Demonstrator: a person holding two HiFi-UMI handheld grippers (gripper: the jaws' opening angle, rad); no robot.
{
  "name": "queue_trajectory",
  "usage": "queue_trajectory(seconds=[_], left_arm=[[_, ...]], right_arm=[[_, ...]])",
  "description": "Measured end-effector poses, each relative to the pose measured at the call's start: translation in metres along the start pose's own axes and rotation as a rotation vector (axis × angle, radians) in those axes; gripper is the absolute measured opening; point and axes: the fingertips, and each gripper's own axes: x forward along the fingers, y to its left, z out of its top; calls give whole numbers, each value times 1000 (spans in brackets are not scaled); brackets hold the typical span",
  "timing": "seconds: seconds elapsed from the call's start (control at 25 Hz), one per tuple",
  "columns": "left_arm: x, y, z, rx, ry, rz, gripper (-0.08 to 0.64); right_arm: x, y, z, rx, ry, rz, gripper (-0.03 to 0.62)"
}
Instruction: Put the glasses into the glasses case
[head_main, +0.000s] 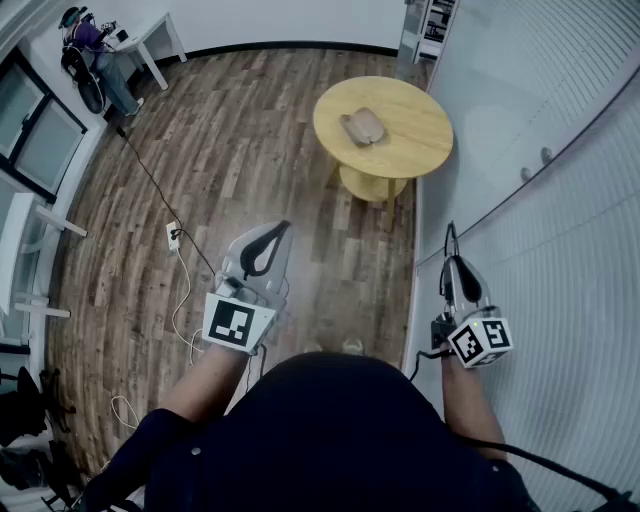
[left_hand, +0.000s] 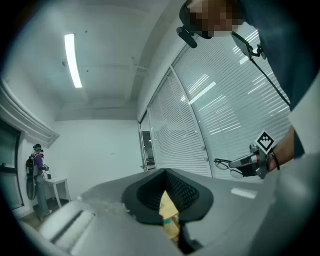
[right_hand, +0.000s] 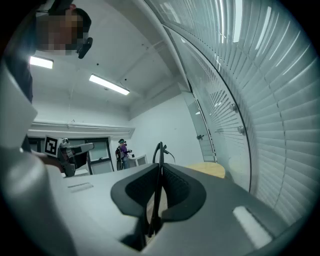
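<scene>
We see the glasses (right_hand: 160, 150) edge-on as a thin black frame in the right gripper (right_hand: 160, 172), whose jaws are clamped on them. Only the left gripper view shows their lenses. The left gripper (head_main: 278, 230) has its jaws together, holding nothing. Only the head view shows the glasses case (head_main: 362, 126), which lies well ahead on a round yellow table (head_main: 420, 135). The table stands on a wood-plank floor (head_main: 250, 130) beside a wall of blinds (head_main: 560, 200).
</scene>
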Motion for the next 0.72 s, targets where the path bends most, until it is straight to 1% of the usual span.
queue_trajectory(seconds=[0.4,0.64,0.72], left_arm=[[0,-5,0,-9,13,-6,6],[15,-25,-5,-8,35,-17,5],[20,-32,-8,-15,40,-4,6]], right_arm=[[-5,3,2,1,8,10,31],[-5,-11,-4,18,36,41,31],[-4,-17,-9,31,49,72,31]])
